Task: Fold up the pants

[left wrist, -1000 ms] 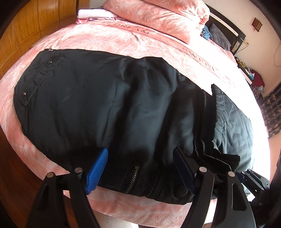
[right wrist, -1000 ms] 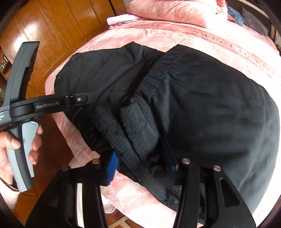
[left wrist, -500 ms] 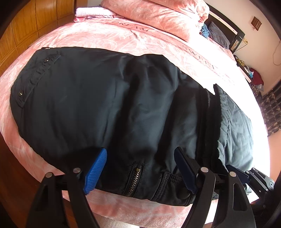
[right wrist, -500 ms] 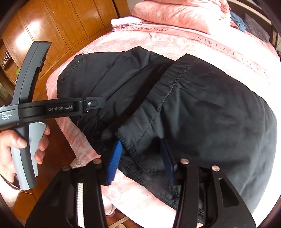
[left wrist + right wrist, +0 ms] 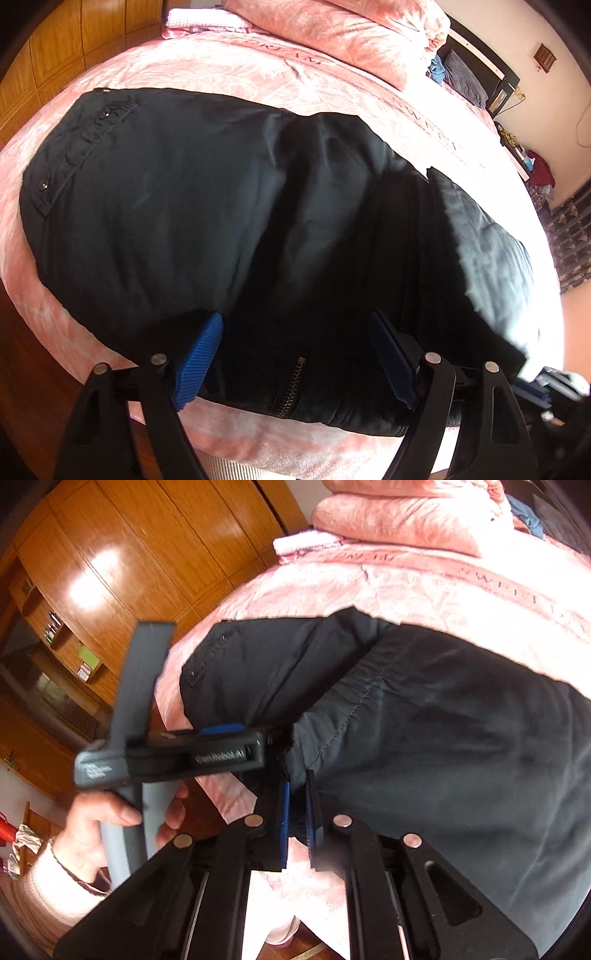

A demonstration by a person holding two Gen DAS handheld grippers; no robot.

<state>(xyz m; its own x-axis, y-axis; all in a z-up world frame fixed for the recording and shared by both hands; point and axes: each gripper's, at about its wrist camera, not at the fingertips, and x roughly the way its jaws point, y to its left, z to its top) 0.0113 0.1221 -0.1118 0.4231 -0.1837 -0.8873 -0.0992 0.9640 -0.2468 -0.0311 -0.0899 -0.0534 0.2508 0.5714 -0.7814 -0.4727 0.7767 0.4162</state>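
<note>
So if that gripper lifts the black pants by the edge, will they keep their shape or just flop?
Probably flop: the black pants already lie in soft creases on the bed. The right gripper pinches only a thin hem, so the rest would likely hang and drag. The smooth, slightly shiny fabric may slide easily.

Pants cover near bed; far half free; pillows block headboard end.

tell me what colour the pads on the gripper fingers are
Blue, ribbed pads, clearest in the left wrist view.
</note>
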